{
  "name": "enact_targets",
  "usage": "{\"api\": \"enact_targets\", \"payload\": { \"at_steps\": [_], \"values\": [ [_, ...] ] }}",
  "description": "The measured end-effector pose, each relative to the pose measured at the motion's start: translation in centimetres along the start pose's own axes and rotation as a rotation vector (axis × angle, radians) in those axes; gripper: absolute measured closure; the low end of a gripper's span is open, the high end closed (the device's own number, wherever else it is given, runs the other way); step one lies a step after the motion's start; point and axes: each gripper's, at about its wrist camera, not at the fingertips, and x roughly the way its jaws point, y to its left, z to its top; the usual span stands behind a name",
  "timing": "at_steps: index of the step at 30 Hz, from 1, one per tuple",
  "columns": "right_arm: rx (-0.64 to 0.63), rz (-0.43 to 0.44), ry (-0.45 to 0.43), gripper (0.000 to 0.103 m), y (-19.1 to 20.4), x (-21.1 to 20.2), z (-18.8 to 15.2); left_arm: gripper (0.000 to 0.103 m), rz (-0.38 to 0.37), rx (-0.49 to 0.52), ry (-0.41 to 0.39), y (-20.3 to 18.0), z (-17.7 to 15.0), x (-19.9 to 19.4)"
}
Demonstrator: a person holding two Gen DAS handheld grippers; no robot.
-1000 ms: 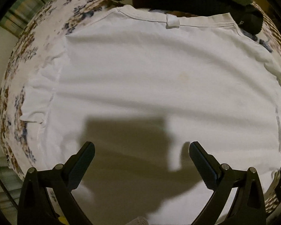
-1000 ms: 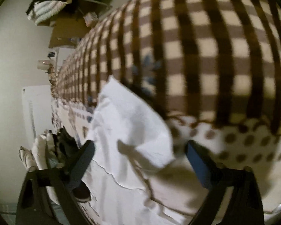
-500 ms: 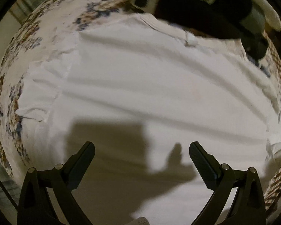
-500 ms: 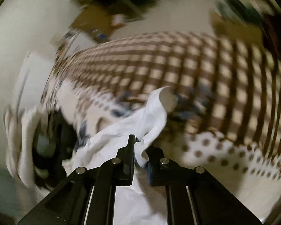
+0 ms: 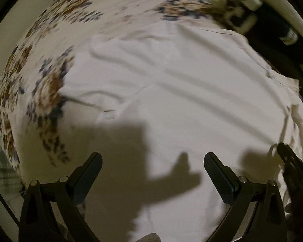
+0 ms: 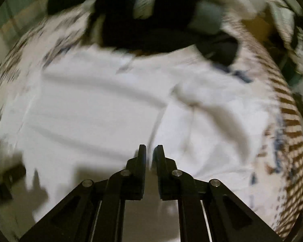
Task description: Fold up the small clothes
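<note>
In the left wrist view we look almost straight down on a white garment (image 5: 181, 92) spread flat over a bedspread (image 5: 50, 46) printed with brown and blue flowers; soft creases run across the cloth, and what seems to be a sleeve lies folded in at the picture's left. Our left claw (image 5: 153, 173) hangs above the near part of the cloth with its jaws spread wide and nothing between them, its shadow falling dark on the fabric below. At the picture's right edge the tip of our right claw (image 5: 293, 165) comes into view by a bunched fold of the garment. Beyond the far edge of the cloth sits a heap of dark clothes (image 5: 282, 32), beside a pale curved rim that is too blurred to name. The right wrist view is smeared by motion — still, the white garment (image 6: 95, 109) fills most of it, with a sleeve or corner turned over onto the body of the cloth at the picture's right. Our right claw (image 6: 150, 153) has its jaws close together and easing apart, and through the narrow gap we see only the cloth below, nothing pinched. A brown-checked cover (image 6: 290, 125) lies along the picture's right, and the dark clothes (image 6: 151, 32) sit at the top.
</note>
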Motion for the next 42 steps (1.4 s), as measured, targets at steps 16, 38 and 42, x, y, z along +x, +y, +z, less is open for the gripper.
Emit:
{"api": "enact_targets", "payload": {
  "at_steps": [16,38,42],
  "values": [
    [0.41,0.065,0.016,0.037,-6.5,-4.2,-0.3,0.0,-0.295,-0.7,0.059,18.2,2.9,6.6],
    [0.579,0.039,0.031,0.037,-7.2,-3.3,-0.1,0.099,-0.304,-0.397,-0.354,11.0,10.2,-1.0],
    [0.611,0.038,0.037,0.037,-8.6,-3.6,-1.1,0.099,-0.385,-0.142,-0.358,3.2,8.9,-3.7]
  ]
}}
